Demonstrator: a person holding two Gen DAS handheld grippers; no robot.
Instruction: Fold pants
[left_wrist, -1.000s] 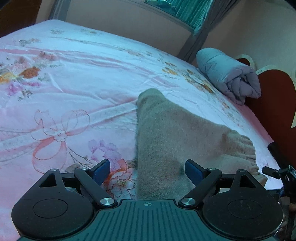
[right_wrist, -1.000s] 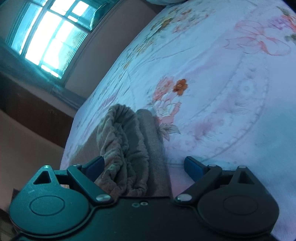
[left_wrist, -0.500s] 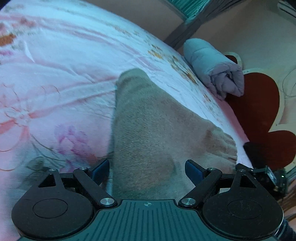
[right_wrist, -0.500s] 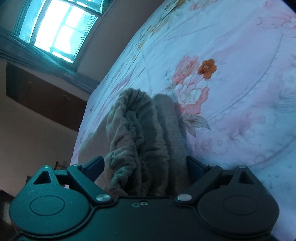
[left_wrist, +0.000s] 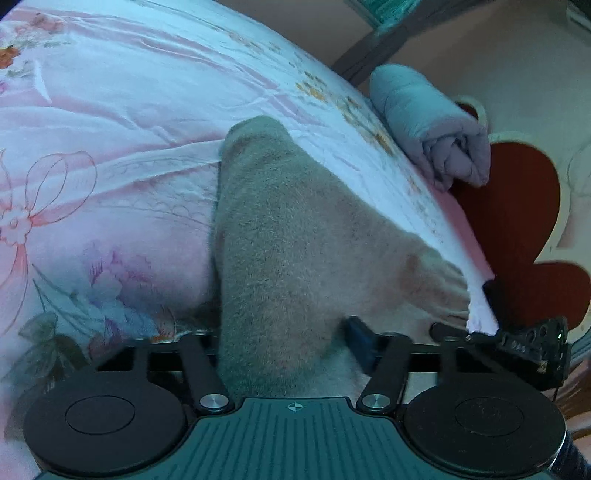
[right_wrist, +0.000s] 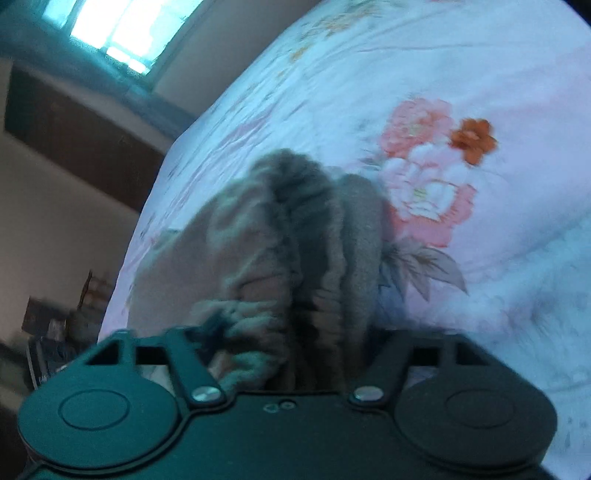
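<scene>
While both tongs have just been closing on the grey pants (left_wrist: 295, 236) lying on the floral bed (left_wrist: 110, 110) — left tongs (left_wrist: 284, 339) pinching a leg, right tongs (right_wrist: 291, 332) gripping the gathered waistband — lifting them together, evenly, should keep the fold neat.

My view takes in a bed with a pink floral sheet (left_wrist: 155, 122), a rolled grey quilt (left_wrist: 428, 122) lying at its far edge beside a red heart-shaped headboard (left_wrist: 517, 206). To my other side a bright window (right_wrist: 118, 29) sits above a dark wooden cabinet (right_wrist: 74, 136).
</scene>
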